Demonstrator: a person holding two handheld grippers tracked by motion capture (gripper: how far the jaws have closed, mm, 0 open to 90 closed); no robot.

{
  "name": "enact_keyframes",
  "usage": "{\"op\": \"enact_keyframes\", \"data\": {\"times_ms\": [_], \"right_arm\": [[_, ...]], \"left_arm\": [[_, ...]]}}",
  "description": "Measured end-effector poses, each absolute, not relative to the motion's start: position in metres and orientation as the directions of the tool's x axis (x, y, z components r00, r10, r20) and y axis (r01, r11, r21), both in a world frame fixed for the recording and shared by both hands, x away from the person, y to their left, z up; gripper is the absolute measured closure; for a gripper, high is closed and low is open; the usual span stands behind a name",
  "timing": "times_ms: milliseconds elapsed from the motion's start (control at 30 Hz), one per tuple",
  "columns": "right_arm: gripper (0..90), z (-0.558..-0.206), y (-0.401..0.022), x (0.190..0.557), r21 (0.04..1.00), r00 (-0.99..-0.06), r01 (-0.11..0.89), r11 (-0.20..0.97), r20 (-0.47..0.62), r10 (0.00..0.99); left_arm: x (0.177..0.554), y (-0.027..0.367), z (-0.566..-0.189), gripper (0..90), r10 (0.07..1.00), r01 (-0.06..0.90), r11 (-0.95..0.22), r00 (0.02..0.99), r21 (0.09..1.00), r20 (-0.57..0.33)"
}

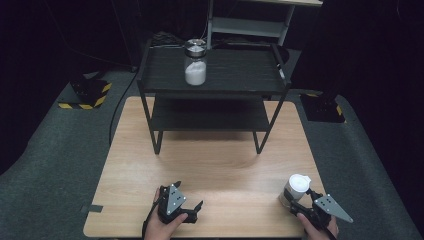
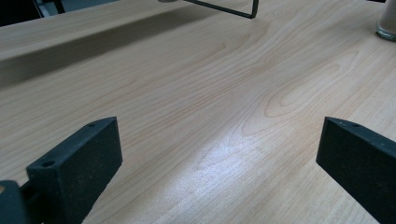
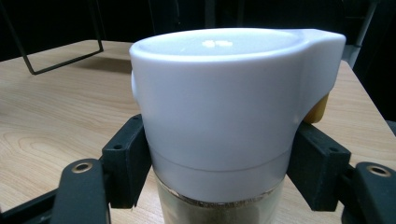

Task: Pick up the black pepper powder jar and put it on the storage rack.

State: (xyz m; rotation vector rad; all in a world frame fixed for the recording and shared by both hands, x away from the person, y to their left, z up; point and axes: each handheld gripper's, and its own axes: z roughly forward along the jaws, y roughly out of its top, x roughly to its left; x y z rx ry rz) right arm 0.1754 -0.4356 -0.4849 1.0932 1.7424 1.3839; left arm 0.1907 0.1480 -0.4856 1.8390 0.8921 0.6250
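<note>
At the lower right of the high view, the right gripper (image 1: 296, 201) clamps a white-capped glass jar (image 1: 295, 190) on the light wooden table (image 1: 220, 165). At lower left, the left gripper (image 1: 192, 212) rests with jaws spread wide, holding nothing.

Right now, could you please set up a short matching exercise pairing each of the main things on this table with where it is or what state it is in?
Things:
1. white-lidded jar
2. silver-lidded jar
3. left hand-held gripper
4. black rack

Places or states:
A. jaws open over bare wood
B. stands at the far side of the table
C. on the rack's top shelf, partly filled with white powder
D. clamped between the jaws of the right hand-held gripper

Pairs: 1-D, 2-C, 3-A, 4-B
</note>
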Motion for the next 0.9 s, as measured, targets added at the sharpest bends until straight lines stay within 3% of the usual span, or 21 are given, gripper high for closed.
{"op": "enact_keyframes", "data": {"times_ms": [900], "right_arm": [[30.0,-0.466,-0.397,0.187,0.984,-0.540,0.161,0.074,0.025,0.842]], "left_arm": [[0.187,0.158,-0.488,0.5,0.804,0.307,-0.240,0.594,0.921,0.011]]}}
